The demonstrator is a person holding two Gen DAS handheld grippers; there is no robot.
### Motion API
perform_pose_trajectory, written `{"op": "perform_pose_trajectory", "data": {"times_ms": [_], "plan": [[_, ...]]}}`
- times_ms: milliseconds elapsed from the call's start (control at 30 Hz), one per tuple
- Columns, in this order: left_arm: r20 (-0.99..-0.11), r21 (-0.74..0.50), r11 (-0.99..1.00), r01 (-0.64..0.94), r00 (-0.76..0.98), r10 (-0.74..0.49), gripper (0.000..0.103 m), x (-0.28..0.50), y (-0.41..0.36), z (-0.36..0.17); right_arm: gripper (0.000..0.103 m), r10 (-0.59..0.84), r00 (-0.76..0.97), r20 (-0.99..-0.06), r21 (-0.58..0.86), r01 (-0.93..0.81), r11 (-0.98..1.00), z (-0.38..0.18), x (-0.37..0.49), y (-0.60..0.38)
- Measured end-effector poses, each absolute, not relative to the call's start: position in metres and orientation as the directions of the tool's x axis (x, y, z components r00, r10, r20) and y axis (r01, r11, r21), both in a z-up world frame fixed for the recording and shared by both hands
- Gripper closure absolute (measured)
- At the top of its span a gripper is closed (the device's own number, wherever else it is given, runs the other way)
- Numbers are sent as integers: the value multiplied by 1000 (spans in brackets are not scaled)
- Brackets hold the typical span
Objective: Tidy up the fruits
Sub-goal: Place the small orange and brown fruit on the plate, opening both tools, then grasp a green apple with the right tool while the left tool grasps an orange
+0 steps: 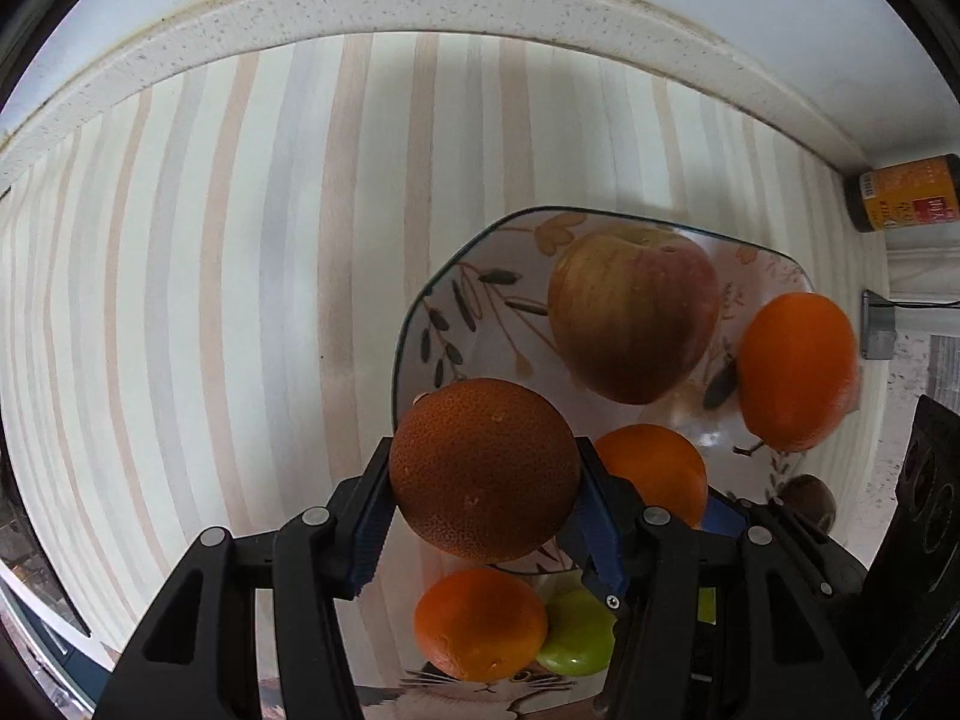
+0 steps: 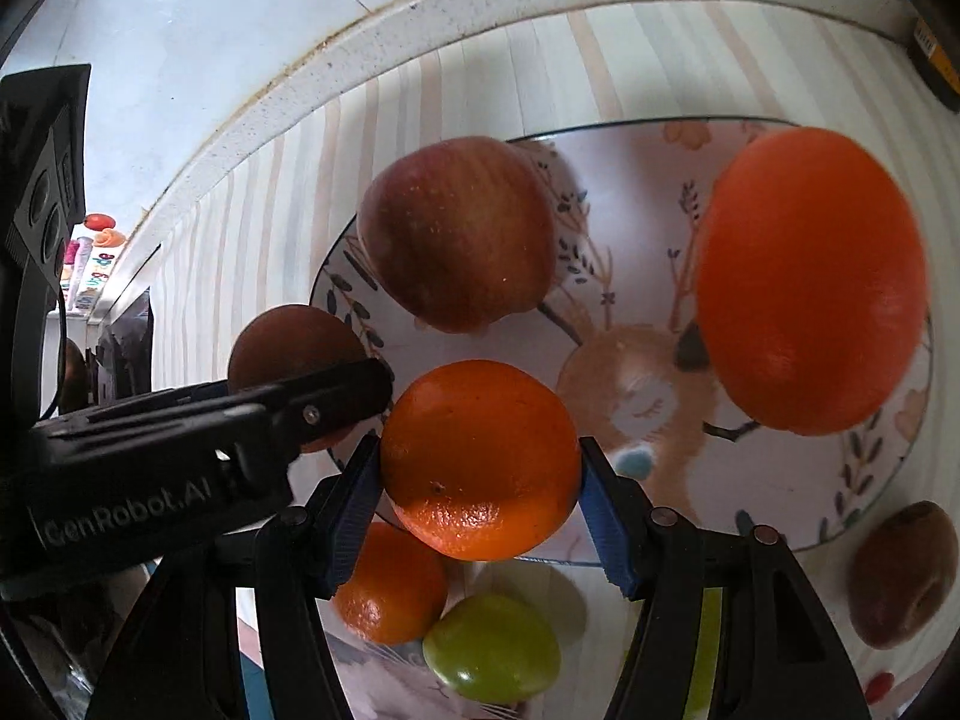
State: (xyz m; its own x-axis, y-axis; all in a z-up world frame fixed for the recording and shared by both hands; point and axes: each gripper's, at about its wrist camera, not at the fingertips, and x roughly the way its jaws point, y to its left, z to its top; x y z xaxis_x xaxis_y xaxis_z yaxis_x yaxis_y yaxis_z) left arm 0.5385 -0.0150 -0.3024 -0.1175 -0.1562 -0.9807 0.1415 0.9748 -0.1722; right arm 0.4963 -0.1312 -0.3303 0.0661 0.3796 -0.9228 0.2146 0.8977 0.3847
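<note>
Blue ribbed pads on the left gripper [image 1: 483, 516] press both flanks of a dark, rough-skinned orange [image 1: 483, 471], which hangs clear of the striped countertop [image 1: 210, 300] at the near-left rim of the patterned plate [image 1: 447, 294]. Just beside it, the right gripper [image 2: 480, 474] is clamped the same way on a bright orange [image 2: 479, 459], carried over the near edge of the plate; in the right wrist view the left gripper's black finger crosses in from the left, its tip almost touching that fruit. Below and nearest the cameras, a smaller orange [image 1: 480, 624] and a green fruit [image 1: 576, 633] lie touching each other on a second surface printed with a cat's face, only partly in view. Farther in, the plate holds a red-and-yellow apple [image 1: 633, 312] toward its far-left part and a large orange [image 1: 795, 369] at its right side, the two near each other but apart, with a drawn deer and leafy sprigs showing on the bare glaze between them. A brown fruit [image 2: 903, 573], blurred, sits on the countertop just off the plate's near-right rim. Beyond the plate the striped surface runs back to a speckled stone ledge [image 1: 420, 0] below a pale wall, and a dark jar with an orange label [image 1: 903, 195] lies against the ledge at the far right.
</note>
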Motion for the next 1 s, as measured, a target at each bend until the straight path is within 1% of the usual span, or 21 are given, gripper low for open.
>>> {"op": "perform_pose_trajectory", "data": {"times_ms": [67,100,133,167,200,233,267,367,500,633,800,1000], "plan": [[-981,-163,976,142,-127,-145,50,539,-19,-305,36,394,55,-918,396,220,892,-338,500,-128],[-981,-161,978,135,-130,-144,49,539,-20,-305,34,399,45,-916,399,221,890,-341,502,-127],[-981,-164,978,130,-123,-148,45,539,-19,-303,27,407,34,-913,404,223,887,-344,502,-127],[-982,-165,977,134,-113,-151,40,541,-19,-301,11,416,34,-909,413,223,883,-343,501,-127],[-985,-159,977,139,-94,-147,26,542,-18,-296,6,416,40,-909,414,216,884,-340,500,-127],[-987,-155,977,143,-74,-146,13,542,-18,-291,6,407,45,-912,407,207,890,-335,499,-127],[-988,-154,977,146,-57,-147,11,541,-17,-285,6,399,47,-916,400,200,894,-331,498,-128],[-989,-145,977,154,-14,-144,10,536,-14,-267,6,369,43,-928,371,196,908,-318,492,-133],[-993,-98,982,160,51,-108,10,520,-10,-246,6,264,74,-962,274,192,942,-293,478,-147],[-990,-70,986,151,107,-87,10,500,-9,-228,6,211,124,-970,233,202,951,-271,462,-167],[-982,-64,987,147,169,-89,10,478,-14,-215,6,159,166,-973,192,209,959,-243,441,-185],[-965,-58,987,152,244,-94,10,446,-17,-185,5,98,224,-970,140,181,974,-207,414,-193]]}}
